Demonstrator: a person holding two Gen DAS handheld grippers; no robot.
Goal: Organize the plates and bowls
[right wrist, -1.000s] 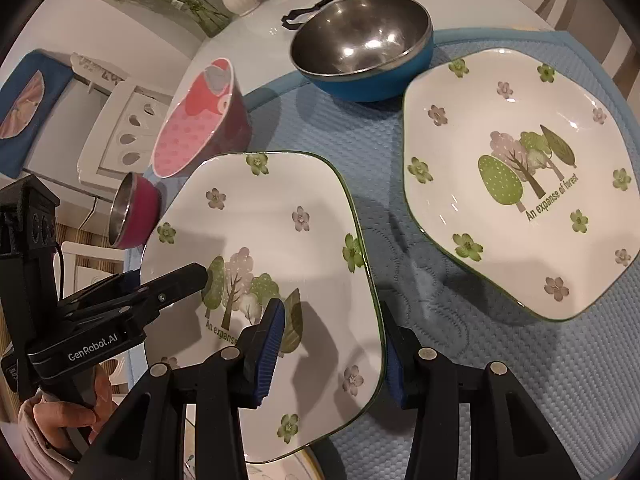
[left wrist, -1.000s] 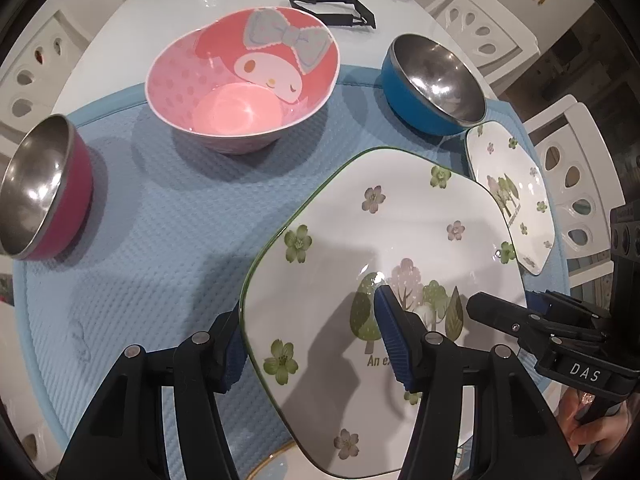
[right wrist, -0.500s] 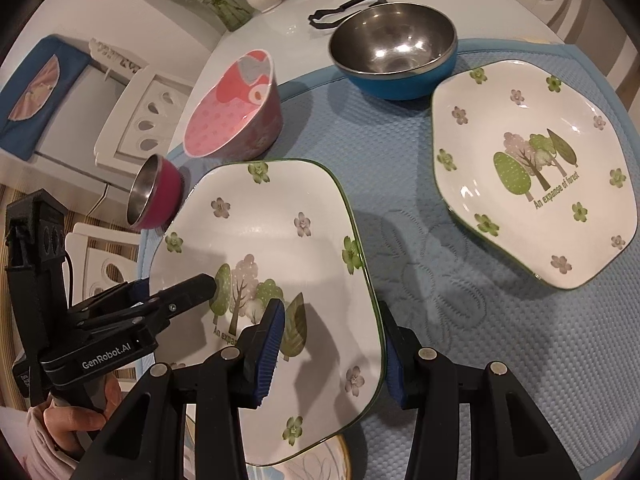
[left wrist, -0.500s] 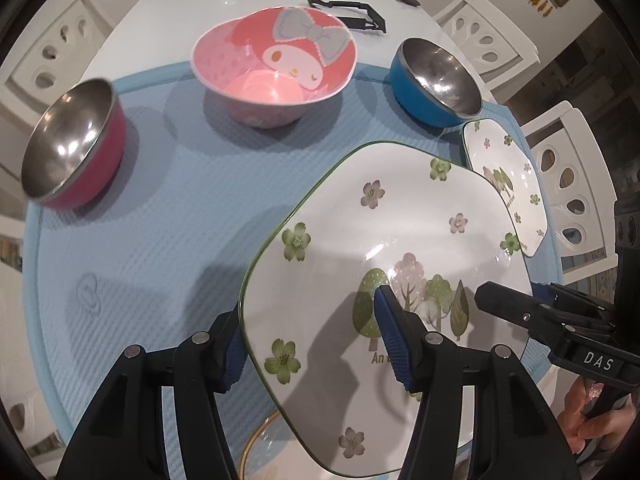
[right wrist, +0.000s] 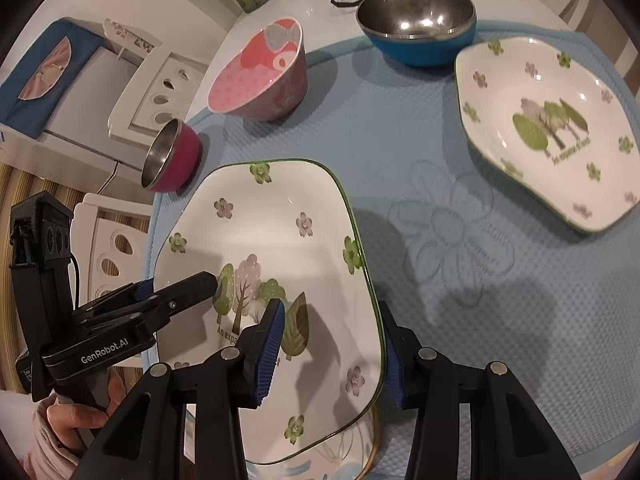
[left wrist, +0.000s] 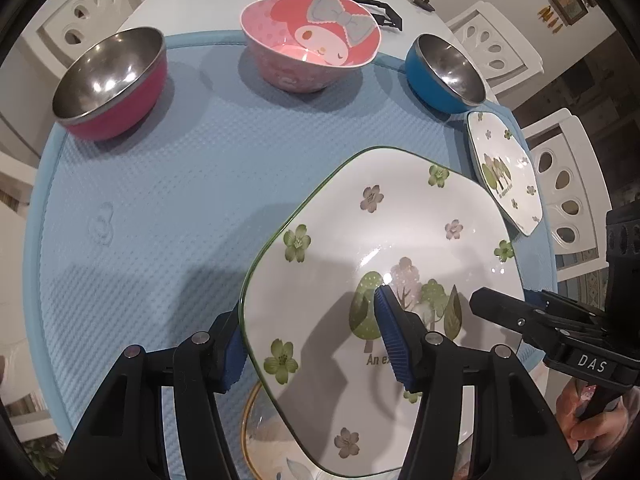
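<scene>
A large white plate with green rim, flowers and trees is held above the blue mat by both grippers. My left gripper is shut on its left rim; my right gripper is shut on its right rim. Each gripper shows in the other's view, the right one and the left one. A gold-rimmed dish lies under the held plate, mostly hidden. A second flowered plate lies on the mat at the right.
A pink cartoon bowl, a steel bowl with magenta outside and a steel bowl with blue outside stand along the mat's far side. White chairs surround the table.
Both grippers have risen and drawn back with the plate between them; the bowls now look farther away and the magenta bowl has come fully into the left view.
</scene>
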